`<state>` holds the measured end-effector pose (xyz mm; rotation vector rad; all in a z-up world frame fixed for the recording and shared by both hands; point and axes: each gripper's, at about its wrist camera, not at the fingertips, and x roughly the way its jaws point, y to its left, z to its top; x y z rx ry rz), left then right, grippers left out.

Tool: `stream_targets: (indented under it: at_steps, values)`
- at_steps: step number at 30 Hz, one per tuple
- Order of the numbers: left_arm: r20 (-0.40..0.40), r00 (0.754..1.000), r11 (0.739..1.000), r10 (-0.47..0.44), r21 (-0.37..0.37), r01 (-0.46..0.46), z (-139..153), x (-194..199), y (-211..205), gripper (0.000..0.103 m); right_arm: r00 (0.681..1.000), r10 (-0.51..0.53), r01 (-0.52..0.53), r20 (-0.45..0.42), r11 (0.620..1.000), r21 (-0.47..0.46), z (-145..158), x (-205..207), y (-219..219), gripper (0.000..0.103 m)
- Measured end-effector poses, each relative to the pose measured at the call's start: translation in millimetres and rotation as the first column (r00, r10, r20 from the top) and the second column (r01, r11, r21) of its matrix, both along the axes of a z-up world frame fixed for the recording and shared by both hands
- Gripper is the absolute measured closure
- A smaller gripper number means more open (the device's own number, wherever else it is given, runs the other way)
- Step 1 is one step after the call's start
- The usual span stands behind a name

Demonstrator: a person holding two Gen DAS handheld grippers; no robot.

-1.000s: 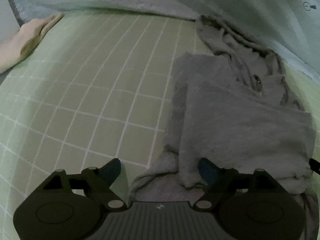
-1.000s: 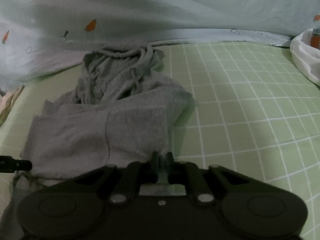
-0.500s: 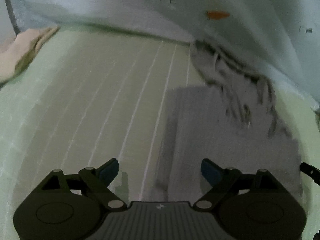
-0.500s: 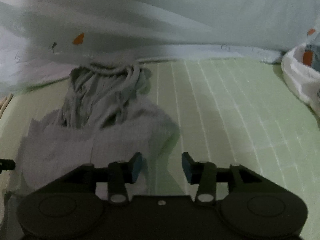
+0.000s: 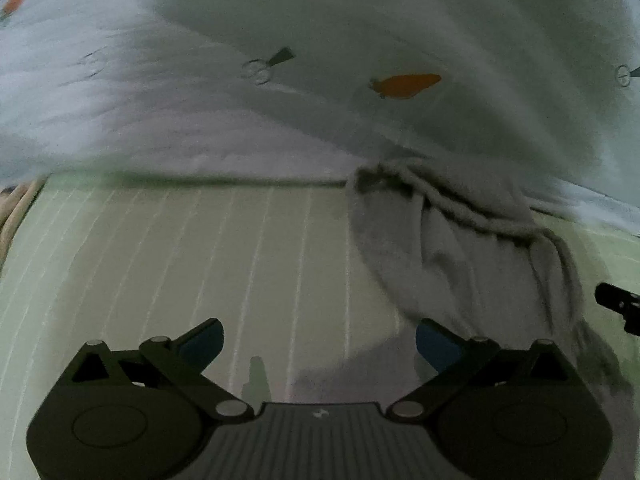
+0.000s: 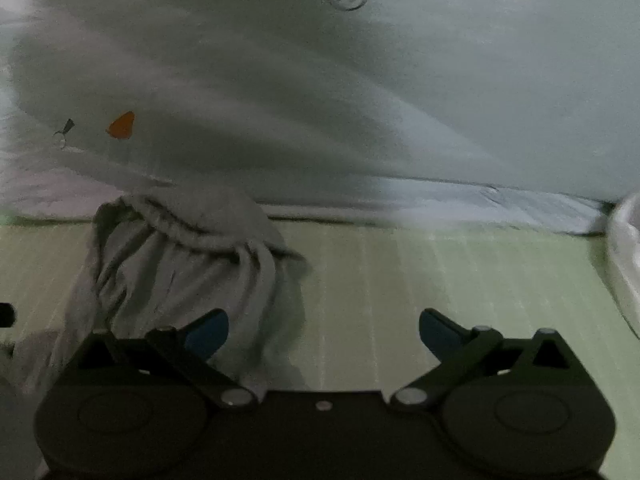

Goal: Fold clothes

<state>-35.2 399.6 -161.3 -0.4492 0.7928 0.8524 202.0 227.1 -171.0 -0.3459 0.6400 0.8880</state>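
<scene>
left wrist view: left gripper (image 5: 318,342) opening, nothing between its fingers — right gripper (image 6: 324,332) opening too, empty; grey sweatpants (image 6: 180,276) half-folded on the bed (image 6: 440,280) — next, regrasp the waistband.

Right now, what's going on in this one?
A person with two handheld grippers is folding a grey garment on a green checked sheet. The left gripper and right gripper are both opening, with nothing between the jaws. The garment lies bunched against the pale patterned bedding.
</scene>
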Motion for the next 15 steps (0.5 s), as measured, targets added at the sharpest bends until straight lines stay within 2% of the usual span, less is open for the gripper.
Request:
stream_targets:
  at_steps: [4, 9, 11, 15]
  values:
    - [-0.015, 1.0, 1.0, -0.018, 0.019, 0.018, -15.8, 37.3, 29.3, 0.002, 0.999, 0.032, -0.033, -0.003, 0.999, -0.02, -13.3, 13.6, 37.1, 0.0]
    - [-0.03, 0.999, 0.999, -0.042, 0.027, 0.043, -36.3, 75.6, 58.4, 0.002, 0.996, 0.066, -0.059, 0.06, 0.993, -0.104, -30.4, 23.4, 72.2, 0.0]
    - [-0.043, 0.999, 0.999, -0.033, 0.018, 0.034, -44.6, 88.1, 69.0, 0.002, 0.995, 0.051, -0.04, 0.091, 0.992, -0.118, -32.9, 28.5, 79.2, 0.0]
    - [-0.068, 0.998, 0.998, 0.02, 0.065, -0.016, -46.5, 100.1, 80.0, 0.001, 0.991, 0.016, -0.002, 0.129, 0.994, -0.107, -26.4, 37.2, 78.4, 0.0]
